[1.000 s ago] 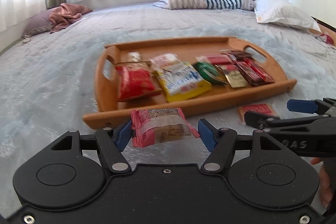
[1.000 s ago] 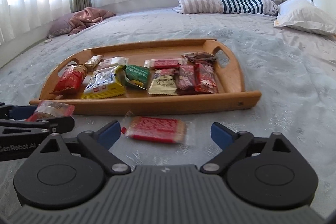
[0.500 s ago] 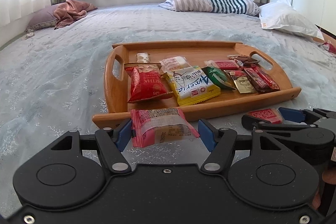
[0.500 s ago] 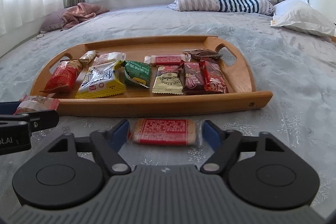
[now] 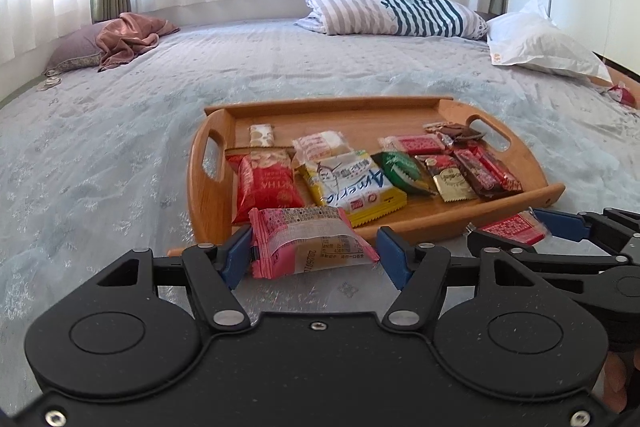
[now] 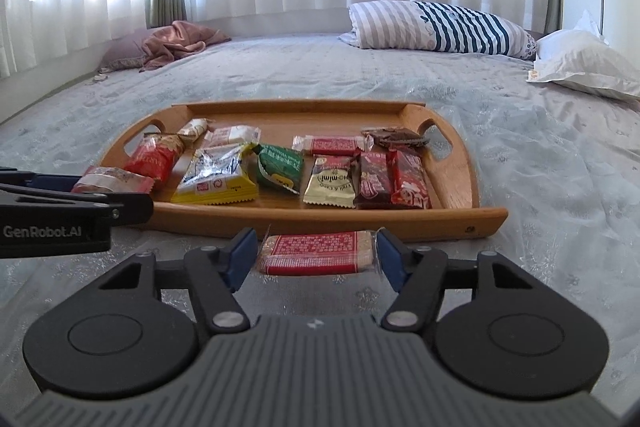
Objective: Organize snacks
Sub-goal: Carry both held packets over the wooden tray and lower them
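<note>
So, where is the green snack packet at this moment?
In the right wrist view the green snack packet lies near the middle of the wooden tray, between the yellow packet and the cream packet.

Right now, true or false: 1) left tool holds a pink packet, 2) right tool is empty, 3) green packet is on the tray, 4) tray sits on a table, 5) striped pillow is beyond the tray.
1) True: the left tool holds a pink packet.
2) False: the right tool is closing on a red wafer packet between its pads.
3) True: the green packet lies on the wooden tray.
4) False: the tray sits on a bed cover.
5) True: the striped pillow lies beyond it.
</note>
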`<act>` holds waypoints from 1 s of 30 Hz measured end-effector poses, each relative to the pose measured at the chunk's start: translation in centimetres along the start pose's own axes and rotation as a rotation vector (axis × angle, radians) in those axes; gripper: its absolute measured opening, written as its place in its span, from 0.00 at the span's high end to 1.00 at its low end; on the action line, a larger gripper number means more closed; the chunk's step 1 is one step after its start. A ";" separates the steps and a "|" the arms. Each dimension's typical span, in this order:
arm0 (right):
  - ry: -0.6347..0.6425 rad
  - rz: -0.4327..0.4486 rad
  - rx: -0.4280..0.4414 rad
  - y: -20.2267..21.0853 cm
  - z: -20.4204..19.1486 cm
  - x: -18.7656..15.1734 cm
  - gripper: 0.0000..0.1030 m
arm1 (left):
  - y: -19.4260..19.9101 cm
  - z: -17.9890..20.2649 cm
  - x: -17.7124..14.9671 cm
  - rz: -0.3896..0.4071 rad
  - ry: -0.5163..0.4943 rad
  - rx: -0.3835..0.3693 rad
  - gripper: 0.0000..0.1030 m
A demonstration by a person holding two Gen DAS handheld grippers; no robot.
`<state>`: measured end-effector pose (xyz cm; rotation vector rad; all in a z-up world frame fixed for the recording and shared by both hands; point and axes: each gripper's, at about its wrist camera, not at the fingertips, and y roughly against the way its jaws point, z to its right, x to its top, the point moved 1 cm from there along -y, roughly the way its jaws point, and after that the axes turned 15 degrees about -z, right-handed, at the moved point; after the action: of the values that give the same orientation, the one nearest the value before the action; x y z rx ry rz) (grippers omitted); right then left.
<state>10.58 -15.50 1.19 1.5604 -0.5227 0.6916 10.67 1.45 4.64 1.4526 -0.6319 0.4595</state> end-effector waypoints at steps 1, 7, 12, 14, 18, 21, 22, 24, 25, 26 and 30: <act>-0.001 0.008 0.005 0.2 0.1 0.2 0.35 | 0.0 0.1 0.2 0.000 0.003 -0.004 0.38; -0.011 0.056 0.028 1.0 0.8 2.2 0.35 | 0.2 0.3 1.8 0.019 0.013 -0.022 0.39; -0.029 0.078 0.069 0.6 1.9 4.4 0.35 | -0.2 0.0 3.9 0.031 0.038 -0.049 0.42; -0.037 0.084 0.093 0.3 2.4 5.4 0.35 | -0.4 -0.2 4.8 0.035 0.047 -0.056 0.48; -0.052 0.089 0.098 -0.4 3.2 7.3 0.35 | -1.0 -0.9 6.6 0.034 0.074 -0.084 0.64; -0.078 0.080 0.102 -0.9 3.9 8.3 0.35 | -1.8 -1.6 7.4 0.005 0.106 -0.102 0.80; -0.092 0.077 0.107 -1.0 4.3 8.3 0.35 | -1.9 -2.0 7.4 -0.005 0.117 -0.111 0.81; -0.108 0.078 0.116 -1.1 4.7 8.1 0.35 | -2.0 -2.4 7.0 -0.001 0.113 -0.123 0.79; -0.109 0.077 0.118 -1.2 4.8 7.8 0.35 | -2.1 -2.4 6.6 0.005 0.105 -0.116 0.75; -0.110 0.073 0.118 -1.3 4.9 7.6 0.35 | -2.2 -2.5 6.3 0.003 0.098 -0.102 0.74; -0.130 0.039 0.130 -2.2 5.3 6.8 0.35 | -2.8 -2.6 5.4 -0.011 0.106 -0.094 0.59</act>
<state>17.60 -20.02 4.14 1.7293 -0.6169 0.6676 16.89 3.39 5.98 1.3335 -0.5527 0.4888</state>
